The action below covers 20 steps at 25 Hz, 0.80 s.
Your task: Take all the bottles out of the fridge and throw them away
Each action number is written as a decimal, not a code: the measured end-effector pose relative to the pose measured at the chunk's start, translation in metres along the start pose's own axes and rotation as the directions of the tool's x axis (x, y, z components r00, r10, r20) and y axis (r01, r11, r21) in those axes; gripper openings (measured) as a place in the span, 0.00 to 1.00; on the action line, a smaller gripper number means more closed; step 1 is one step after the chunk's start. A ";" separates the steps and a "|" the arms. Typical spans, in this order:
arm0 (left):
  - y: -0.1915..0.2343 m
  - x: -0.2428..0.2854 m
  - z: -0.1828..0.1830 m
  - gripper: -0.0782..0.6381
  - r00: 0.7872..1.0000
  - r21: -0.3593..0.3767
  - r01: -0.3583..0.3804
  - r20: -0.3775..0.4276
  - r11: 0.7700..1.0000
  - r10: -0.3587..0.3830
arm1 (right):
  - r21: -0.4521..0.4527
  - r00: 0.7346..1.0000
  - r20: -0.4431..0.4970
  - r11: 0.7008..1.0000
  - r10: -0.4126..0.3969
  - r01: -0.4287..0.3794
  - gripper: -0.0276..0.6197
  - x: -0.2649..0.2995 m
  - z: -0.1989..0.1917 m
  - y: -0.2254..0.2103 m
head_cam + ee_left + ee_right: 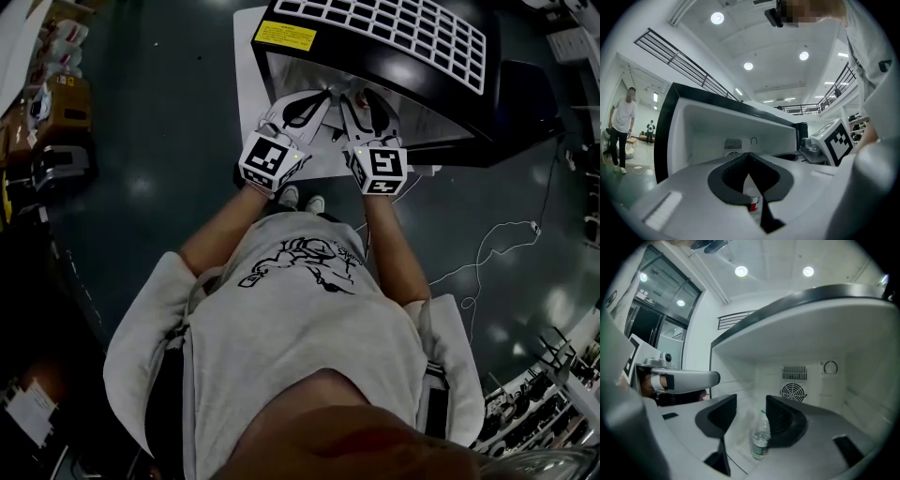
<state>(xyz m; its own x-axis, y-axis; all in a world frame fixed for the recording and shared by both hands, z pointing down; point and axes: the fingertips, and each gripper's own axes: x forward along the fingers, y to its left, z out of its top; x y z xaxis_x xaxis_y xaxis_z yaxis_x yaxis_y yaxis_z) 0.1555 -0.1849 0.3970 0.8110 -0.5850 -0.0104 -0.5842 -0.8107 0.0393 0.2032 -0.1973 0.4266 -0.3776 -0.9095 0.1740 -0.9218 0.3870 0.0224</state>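
Right tongs (751, 401) stand open astride the upright water bottle (760, 440) in the fridge (862, 380); left tongs (750, 155) are closed. Off-centre closure would likely topple the bottle.

You are standing with the fridge (422, 112) at your 12 o'clock, and both grippers are sitting side by side in its mouth, the left gripper (323, 94) toward 11 o'clock and the right gripper (356, 96) toward 1 o'clock. A first bottle (761, 439) is standing upright on the fridge floor beyond the right gripper's parted jaws, nearer the right one, with the fan grille (793, 391) behind it on the back wall. A second bottle (752, 201) is showing beneath the left gripper's closed jaw tips. A cable (487, 248) is lying on the floor at your 3 o'clock.
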 end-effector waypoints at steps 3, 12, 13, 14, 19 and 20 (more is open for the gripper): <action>0.007 0.006 -0.007 0.12 1.000 -0.008 -0.010 -0.005 1.000 0.010 | -0.006 1.000 -0.013 1.000 -0.003 0.003 0.31 0.009 -0.006 -0.004; 0.021 0.024 -0.029 0.12 0.999 0.001 -0.020 -0.026 1.000 0.020 | -0.034 0.998 -0.066 0.999 -0.013 0.011 0.34 0.040 -0.029 -0.018; 0.022 0.027 -0.033 0.12 0.999 -0.001 -0.021 -0.032 1.000 0.021 | -0.035 0.997 -0.071 0.999 -0.013 0.011 0.34 0.044 -0.032 -0.020; 0.023 0.029 -0.036 0.12 0.999 -0.004 -0.023 -0.038 1.000 0.022 | -0.034 0.997 -0.077 0.999 -0.012 0.010 0.34 0.048 -0.035 -0.021; 0.028 0.036 -0.053 0.12 0.997 -0.005 -0.027 -0.074 1.000 0.027 | -0.027 0.994 -0.112 1.000 -0.013 0.010 0.35 0.066 -0.051 -0.025; 0.029 0.038 -0.056 0.12 0.996 -0.004 -0.029 -0.079 1.000 0.029 | -0.023 0.993 -0.119 1.000 -0.017 0.014 0.35 0.069 -0.054 -0.027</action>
<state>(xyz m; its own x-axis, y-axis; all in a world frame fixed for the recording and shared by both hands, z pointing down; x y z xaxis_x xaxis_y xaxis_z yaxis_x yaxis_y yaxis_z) 0.1705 -0.2293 0.4535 0.7937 -0.6043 0.0701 -0.6076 -0.7930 0.0438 0.2070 -0.2620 0.4908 -0.3492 -0.8912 0.2895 -0.9246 0.3778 0.0477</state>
